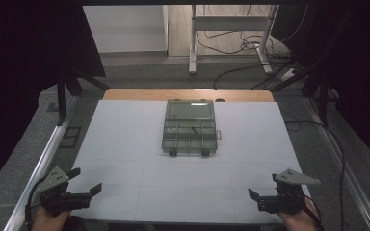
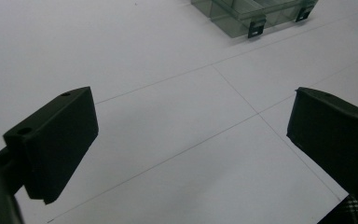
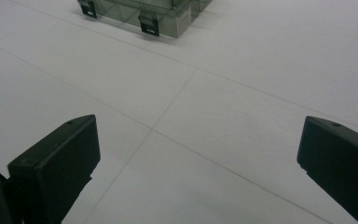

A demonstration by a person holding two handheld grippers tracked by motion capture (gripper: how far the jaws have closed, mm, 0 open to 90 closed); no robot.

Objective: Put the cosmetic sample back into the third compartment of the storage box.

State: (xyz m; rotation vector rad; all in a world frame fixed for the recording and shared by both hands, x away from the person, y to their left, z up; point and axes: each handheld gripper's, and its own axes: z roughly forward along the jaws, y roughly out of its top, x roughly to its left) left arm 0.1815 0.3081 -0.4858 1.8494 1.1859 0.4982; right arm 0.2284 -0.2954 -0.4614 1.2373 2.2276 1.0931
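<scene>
A clear plastic compartment box (image 1: 190, 127) lies in the middle of the white table (image 1: 125, 144) with its lid folded back and two dark latches on its near edge. A small dark item lies in one of its compartments. The same box (image 2: 256, 14) shows at the top of the left gripper view, and the box (image 3: 144, 14) at the top of the right gripper view. My left gripper (image 1: 85, 182) is held open at the near left corner. At the near right corner my right gripper (image 1: 264, 187) is open too. Nothing sits between either pair of jaws.
A wooden strip (image 1: 188, 95) borders the table's far edge. Metal rails (image 1: 46, 154) run along both sides. Beyond the table stand a white frame (image 1: 231, 24) and loose cables (image 1: 250, 45) on the floor.
</scene>
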